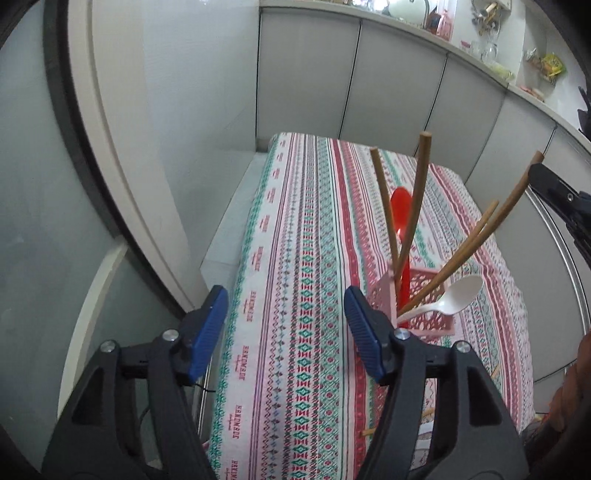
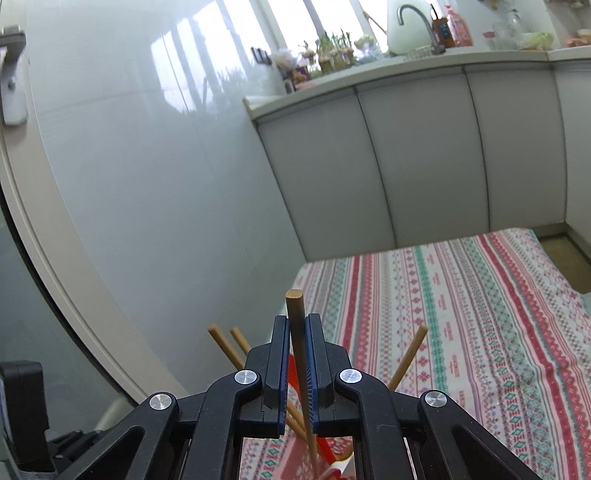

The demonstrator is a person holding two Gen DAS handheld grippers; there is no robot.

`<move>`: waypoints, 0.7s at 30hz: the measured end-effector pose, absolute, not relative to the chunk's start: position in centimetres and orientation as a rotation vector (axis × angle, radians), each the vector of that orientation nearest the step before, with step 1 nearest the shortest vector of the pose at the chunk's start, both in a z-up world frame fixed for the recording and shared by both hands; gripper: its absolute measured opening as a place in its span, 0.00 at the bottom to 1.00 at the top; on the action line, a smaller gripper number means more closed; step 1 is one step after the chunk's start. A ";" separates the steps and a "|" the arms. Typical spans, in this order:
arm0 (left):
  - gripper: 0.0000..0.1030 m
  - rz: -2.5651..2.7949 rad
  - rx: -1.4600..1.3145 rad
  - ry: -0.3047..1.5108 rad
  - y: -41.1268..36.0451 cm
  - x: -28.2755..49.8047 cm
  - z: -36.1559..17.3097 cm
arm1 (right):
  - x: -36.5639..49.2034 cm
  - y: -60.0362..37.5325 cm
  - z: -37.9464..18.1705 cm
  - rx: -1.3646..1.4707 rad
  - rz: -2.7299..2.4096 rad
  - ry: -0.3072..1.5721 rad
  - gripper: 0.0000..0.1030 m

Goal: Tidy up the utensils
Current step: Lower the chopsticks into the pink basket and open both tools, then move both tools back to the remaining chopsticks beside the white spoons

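Note:
A pink lattice holder (image 1: 424, 306) stands on the striped tablecloth (image 1: 295, 258). It holds several brown chopsticks (image 1: 413, 206), a red spoon (image 1: 402, 221) and a white spoon (image 1: 450, 295). My left gripper (image 1: 286, 317) is open and empty, just left of the holder. My right gripper (image 2: 298, 325) is shut on a brown chopstick (image 2: 297, 314) whose lower end reaches down toward the holder. In the left wrist view the right gripper (image 1: 554, 192) shows at the right edge by the top of that chopstick (image 1: 517, 195). Other chopsticks (image 2: 406, 358) and the red spoon (image 2: 295, 373) show behind the right gripper's fingers.
The table stands against a white wall (image 1: 166, 129) and grey cabinet doors (image 1: 388, 81). A counter with a tap (image 2: 417, 22), bottles and plants runs above the cabinets. Two chopstick ends (image 1: 369, 432) lie on the cloth near the front edge.

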State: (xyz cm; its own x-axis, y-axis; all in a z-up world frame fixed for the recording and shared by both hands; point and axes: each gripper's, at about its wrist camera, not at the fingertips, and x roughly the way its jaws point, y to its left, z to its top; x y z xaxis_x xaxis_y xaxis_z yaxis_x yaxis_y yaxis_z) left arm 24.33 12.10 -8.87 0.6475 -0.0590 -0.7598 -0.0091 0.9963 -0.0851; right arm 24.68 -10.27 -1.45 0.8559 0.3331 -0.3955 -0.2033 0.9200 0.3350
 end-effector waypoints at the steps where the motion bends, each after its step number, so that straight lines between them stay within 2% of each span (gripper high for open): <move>1: 0.64 -0.031 -0.083 0.873 12.2 24.2 -9.1 | 25.0 -10.0 -1.9 0.283 0.285 0.476 0.07; 10: 0.66 -0.060 -0.063 0.907 11.3 24.0 -9.3 | 25.9 -9.6 -3.3 0.269 0.303 0.528 0.08; 13: 0.67 -0.073 -0.066 0.920 11.1 24.0 -9.5 | 25.8 -10.1 -3.0 0.276 0.317 0.540 0.18; 15: 0.68 -0.083 -0.066 0.927 11.0 23.9 -9.5 | 25.4 -10.6 -2.6 0.283 0.321 0.537 0.30; 21: 0.73 -0.118 -0.048 0.950 10.1 23.4 -9.9 | 23.2 -12.6 -0.8 0.258 0.312 0.521 0.43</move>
